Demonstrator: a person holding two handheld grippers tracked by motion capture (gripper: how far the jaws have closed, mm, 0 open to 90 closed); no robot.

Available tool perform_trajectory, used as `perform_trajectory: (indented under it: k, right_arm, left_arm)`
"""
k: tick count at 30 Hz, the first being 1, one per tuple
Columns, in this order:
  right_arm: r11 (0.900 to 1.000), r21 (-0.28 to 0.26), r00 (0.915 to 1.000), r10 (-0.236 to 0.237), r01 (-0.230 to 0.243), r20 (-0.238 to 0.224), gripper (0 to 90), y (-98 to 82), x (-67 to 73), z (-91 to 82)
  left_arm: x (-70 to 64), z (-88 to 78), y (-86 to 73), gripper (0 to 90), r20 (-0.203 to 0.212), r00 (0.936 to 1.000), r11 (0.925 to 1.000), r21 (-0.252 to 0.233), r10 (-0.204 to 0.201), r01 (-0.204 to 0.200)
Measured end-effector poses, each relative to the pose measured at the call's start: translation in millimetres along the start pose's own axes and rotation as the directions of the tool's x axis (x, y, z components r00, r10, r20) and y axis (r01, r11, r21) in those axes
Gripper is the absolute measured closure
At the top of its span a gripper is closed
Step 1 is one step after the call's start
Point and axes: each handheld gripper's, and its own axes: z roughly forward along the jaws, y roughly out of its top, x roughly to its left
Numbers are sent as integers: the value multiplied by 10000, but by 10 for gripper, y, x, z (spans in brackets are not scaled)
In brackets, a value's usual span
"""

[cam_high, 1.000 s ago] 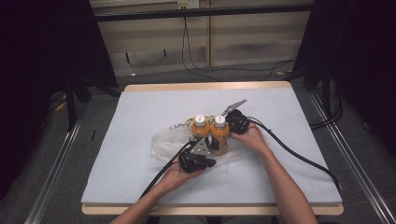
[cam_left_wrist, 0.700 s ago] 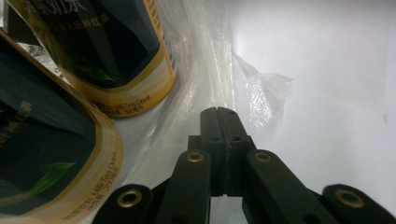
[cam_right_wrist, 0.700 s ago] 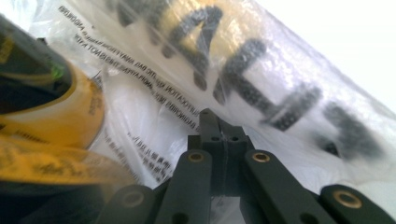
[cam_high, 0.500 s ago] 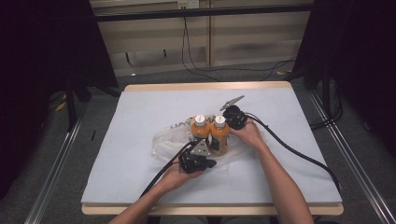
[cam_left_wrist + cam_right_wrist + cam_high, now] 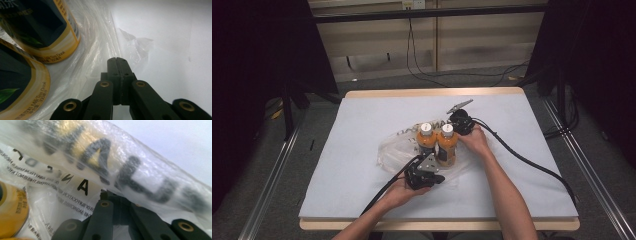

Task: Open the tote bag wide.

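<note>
Bottles: we see two orange bottles with white caps standing upright and touching, on a clear plastic bag near the middle of the table.
Bag: it lies crumpled under and around the bottles, with black printed lettering on it.
Left hand-held gripper: it sits just in front of the bottles, on the person's side; in its own view we see its jaws pressed fully together, tips on the bag's film beside the bottle bases; we cannot tell whether any film is pinched between them.
Right hand-held gripper: it sits just behind and to the right of the bottles; in its own view a fold of the printed bag drapes over the jaw tips.
Hard to make out: the right jaws' tips are hidden by the fold, so we cannot tell how far open they are or whether they grip the bag; the nearest lettering is blurred.
Cut off: both bottle labels run out of frame in the left gripper view.
</note>
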Motion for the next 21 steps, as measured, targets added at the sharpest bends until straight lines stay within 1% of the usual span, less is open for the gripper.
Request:
perform_trajectory:
  k: [2,4,5,6,8,9,10,12,13,14,15,16,17,18,19,20,21]
  right_arm:
    - [10000,-57,10000,39,-39,16,900,10,-13,15]
    - [10000,-44,10000,25,-25,36,900,25,-17,26]
    - [10000,1,10000,-15,15,41,900,35,-21,30]
    - [10000,37,9999,-15,15,169,900,45,-19,33]
    - [9999,80,9999,71,-72,117,900,54,-30,38]
    - [10000,-3,9999,68,-68,139,900,55,-38,46]
    - [10000,-6,9999,65,-65,152,900,58,-44,49]
    - [9999,-38,9998,102,-101,192,900,64,-50,57]
    - [9998,-53,9997,193,-192,144,900,68,-50,61]
    - [9997,-4,9995,234,-234,188,900,73,-53,61]
    - [9998,-49,9996,200,-199,184,900,77,-61,66]
    - [9995,-2,9992,311,-312,245,900,82,-62,67]
    - [9996,-25,9993,296,-295,245,900,86,-73,72]
    - [9994,5,9990,360,-360,266,900,90,-79,74]
    - [9994,-63,9990,346,-344,284,900,93,-94,82]
    - [9990,-71,9986,439,-437,304,900,97,-99,86]
    - [9989,-96,9985,452,-449,318,900,102,-109,92]
  left_arm:
    - [8,-4,-1,900,120,9999,10000,23,0,0]
    - [8,-9,1,900,96,10000,10000,96,9,-10]
    - [8,-8,1,900,115,9999,10000,81,3,-4]
    - [7,-5,-1,900,135,9999,10000,36,-9,8]
    - [5,-3,-2,900,203,9998,10000,-22,-5,6]
    - [1,-4,-1,900,220,9998,10000,-1,20,-20]
    - [-8,-13,4,900,190,9998,9999,129,14,-17]
    - [-18,-7,2,900,282,9996,10000,35,56,-57]
    - [-24,-8,4,900,282,9996,10000,44,79,-81]
    - [-25,-9,5,900,334,9994,9999,58,96,-98]
    - [-30,-6,3,900,302,9995,10000,16,77,-77]
    - [-36,-9,5,900,347,9994,10000,63,43,-45]
    - [-42,-9,5,900,398,9992,10000,63,65,-68]
    - [-44,-11,7,900,423,9990,9998,91,144,-148]
    - [-47,-17,11,900,406,9990,9997,181,166,-174]
    - [-47,-25,17,900,418,9990,9993,313,182,-195]
    - [-48,-26,17,900,433,9989,9993,312,178,-191]
